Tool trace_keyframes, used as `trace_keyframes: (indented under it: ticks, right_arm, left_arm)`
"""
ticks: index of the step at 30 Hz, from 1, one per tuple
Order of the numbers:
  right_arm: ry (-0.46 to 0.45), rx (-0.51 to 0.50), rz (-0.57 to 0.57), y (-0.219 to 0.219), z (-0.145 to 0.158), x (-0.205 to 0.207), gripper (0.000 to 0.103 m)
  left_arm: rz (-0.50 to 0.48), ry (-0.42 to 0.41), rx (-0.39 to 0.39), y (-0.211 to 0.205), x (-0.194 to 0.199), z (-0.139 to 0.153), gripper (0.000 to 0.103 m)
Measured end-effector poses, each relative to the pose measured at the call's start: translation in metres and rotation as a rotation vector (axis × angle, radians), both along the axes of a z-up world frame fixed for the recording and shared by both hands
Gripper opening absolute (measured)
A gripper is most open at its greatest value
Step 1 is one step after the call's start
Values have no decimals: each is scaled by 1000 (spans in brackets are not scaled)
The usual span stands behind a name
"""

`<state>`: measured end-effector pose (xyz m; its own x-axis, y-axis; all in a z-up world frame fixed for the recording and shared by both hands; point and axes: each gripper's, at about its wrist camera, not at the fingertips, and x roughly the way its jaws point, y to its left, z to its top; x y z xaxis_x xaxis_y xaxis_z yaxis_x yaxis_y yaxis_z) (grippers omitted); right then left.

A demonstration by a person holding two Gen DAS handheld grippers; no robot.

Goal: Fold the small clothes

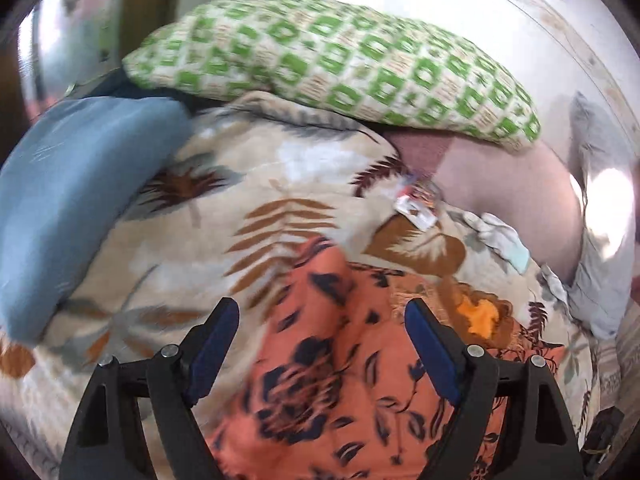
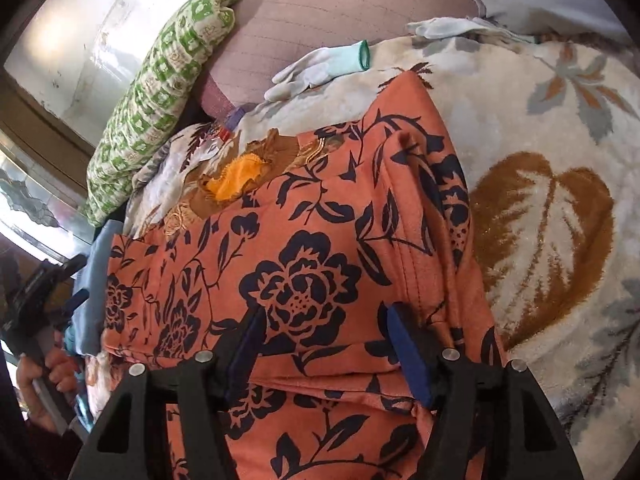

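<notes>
Orange floral-print garment [image 2: 304,280] lies partly folded on the leaf-patterned blanket [image 2: 540,220], nearest us. Our right gripper [image 2: 324,324] and left gripper [image 1: 320,320] hover with jaws wide, holding nothing. We risk pinching blanket pile too; pale gloves [image 2: 320,68] lie beyond.

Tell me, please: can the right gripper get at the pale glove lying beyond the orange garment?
Probably yes. The right gripper stands open over the orange garment, and the glove lies uncovered on the blanket with nothing between.
</notes>
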<state>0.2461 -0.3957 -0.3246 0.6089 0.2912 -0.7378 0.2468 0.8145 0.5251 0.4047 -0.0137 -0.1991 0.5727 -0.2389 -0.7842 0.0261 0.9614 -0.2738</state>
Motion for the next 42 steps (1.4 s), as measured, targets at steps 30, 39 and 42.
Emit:
trace_keyframes:
  ticks: [30, 39, 42]
  right_arm:
    - [-109, -11, 128, 47, 52, -124, 67]
    - [40, -63, 181, 66, 0, -227, 67]
    - [23, -50, 171, 62, 11, -243, 67]
  left_arm:
    - [-236, 122, 158, 38, -254, -36, 84]
    - [-251, 104, 368, 36, -284, -73, 90]
    - [-224, 29, 398, 43, -299, -55, 90]
